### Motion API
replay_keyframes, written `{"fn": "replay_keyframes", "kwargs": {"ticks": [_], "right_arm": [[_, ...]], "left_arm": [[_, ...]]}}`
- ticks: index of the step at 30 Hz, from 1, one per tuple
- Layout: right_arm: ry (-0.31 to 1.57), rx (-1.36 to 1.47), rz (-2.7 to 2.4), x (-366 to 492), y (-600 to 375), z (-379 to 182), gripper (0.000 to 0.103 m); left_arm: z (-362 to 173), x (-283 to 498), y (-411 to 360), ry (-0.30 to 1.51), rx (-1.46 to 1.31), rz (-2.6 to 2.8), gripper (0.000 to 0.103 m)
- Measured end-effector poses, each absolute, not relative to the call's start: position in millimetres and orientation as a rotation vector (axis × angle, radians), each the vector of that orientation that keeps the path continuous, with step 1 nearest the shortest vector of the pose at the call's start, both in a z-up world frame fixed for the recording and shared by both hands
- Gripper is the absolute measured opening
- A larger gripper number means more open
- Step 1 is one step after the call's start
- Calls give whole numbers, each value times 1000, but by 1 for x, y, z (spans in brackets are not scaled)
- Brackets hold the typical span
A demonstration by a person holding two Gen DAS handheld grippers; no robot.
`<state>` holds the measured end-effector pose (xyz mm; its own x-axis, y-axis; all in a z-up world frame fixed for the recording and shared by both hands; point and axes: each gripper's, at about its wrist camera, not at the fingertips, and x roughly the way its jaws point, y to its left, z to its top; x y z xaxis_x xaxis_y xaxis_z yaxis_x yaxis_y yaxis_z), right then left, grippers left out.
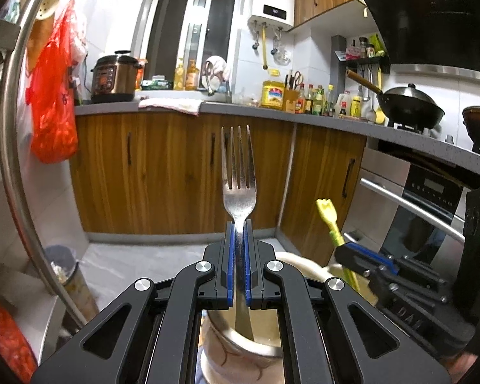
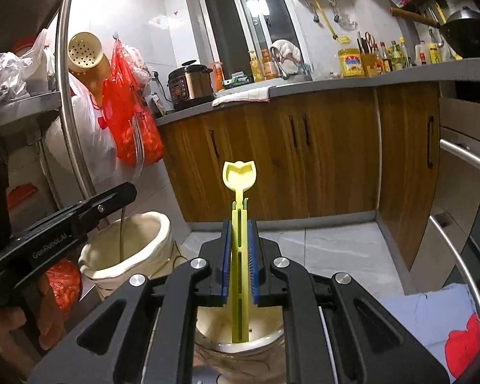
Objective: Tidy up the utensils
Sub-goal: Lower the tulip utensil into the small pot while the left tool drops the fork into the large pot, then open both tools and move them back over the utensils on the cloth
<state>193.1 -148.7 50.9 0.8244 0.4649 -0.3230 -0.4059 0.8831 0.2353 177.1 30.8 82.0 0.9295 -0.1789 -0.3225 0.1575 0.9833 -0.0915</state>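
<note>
Above the cream holder (image 1: 240, 345) nearest the left wrist camera, the left gripper (image 1: 239, 233) has its blue pads (image 1: 229, 256) clamped on the neck of a metal fork (image 1: 239, 188). Fork upright, tines up; handle end reaches down inside the holder's mouth. Whether the handle touches the bottom cannot be told.

Right of that holder, the right gripper (image 2: 240, 233) is clamped on a yellow plastic spoon (image 2: 240, 224), its pads pressed on both sides of the slotted handle. Spoon upright, small bowl on top; lower end hangs inside a second cream holder (image 2: 240, 342) with a shiny rim. Contact with the bottom is not visible.

Seen from the right wrist camera, the first holder stands to the left with the fork handle dipping into it, and the left gripper comes in from the left edge.

Behind both holders: wooden cabinets (image 1: 176, 172) under a grey counter (image 1: 336, 121). Left of the cabinets, a red plastic bag (image 1: 54, 102) hangs on the wall.
</note>
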Motion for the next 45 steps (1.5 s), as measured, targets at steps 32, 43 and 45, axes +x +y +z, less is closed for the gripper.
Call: {"fn": "replay_keyframes", "kwargs": {"ticks": [32,43,45], "right_arm": [[730,35,483,204,-136,56,12],[639,72,454,172,-159,78,57],[628,74,440,160,-166,82,63]], "left_arm": [[84,179,14,605,37,-217,7],[100,156,17,561,39,-188,36],[102,147,17,555,37,-182,44]]}}
